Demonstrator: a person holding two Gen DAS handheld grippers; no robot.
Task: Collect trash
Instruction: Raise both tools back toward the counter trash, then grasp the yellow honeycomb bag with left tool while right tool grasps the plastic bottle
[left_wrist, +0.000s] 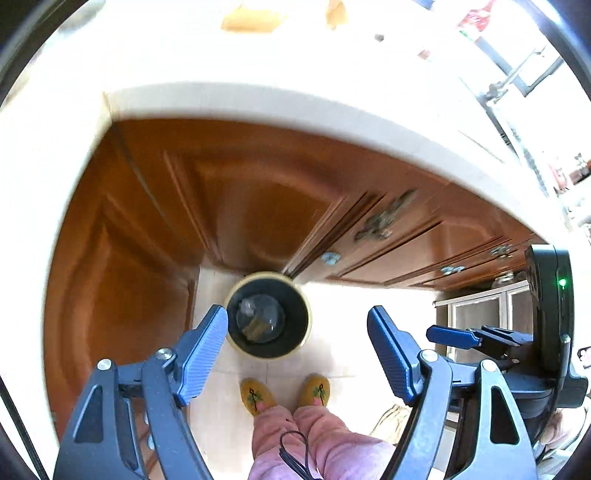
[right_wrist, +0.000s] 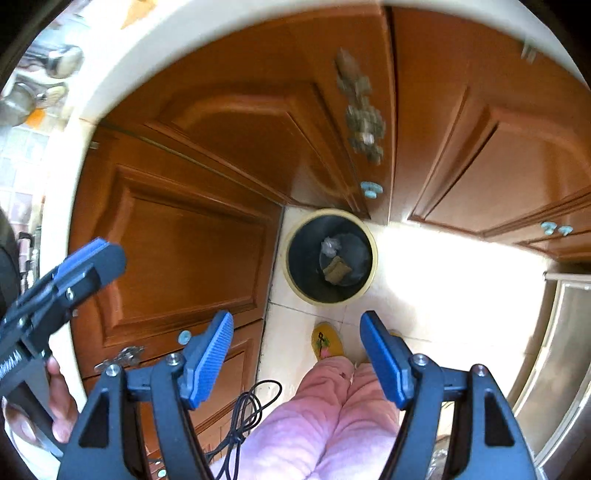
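A round bin (left_wrist: 303, 334) (right_wrist: 295, 280) with a pale yellow rim and dark liner stands on the tiled floor in the corner of the wooden cabinets. Inside it lie a crumpled clear wrapper (left_wrist: 248, 309) (right_wrist: 328, 246) and a brownish sponge-like piece (left_wrist: 258, 328) (right_wrist: 336, 274). My left gripper (left_wrist: 297, 354) hangs high above the bin, open, nothing between its blue fingers. My right gripper (right_wrist: 296, 356) is also open and empty above the floor near the bin. The right gripper (left_wrist: 465, 338) shows at the right edge of the left wrist view; the left gripper (right_wrist: 79, 271) shows at the left of the right wrist view.
A pale countertop edge (left_wrist: 280, 107) curves over brown cabinet doors (right_wrist: 184, 251) with light-blue knobs (right_wrist: 371, 189). A person's pink trouser legs (right_wrist: 332, 413) and yellow slippers (left_wrist: 256, 397) stand below. A black cable (right_wrist: 243, 417) dangles. A steel appliance (right_wrist: 561, 350) is at right.
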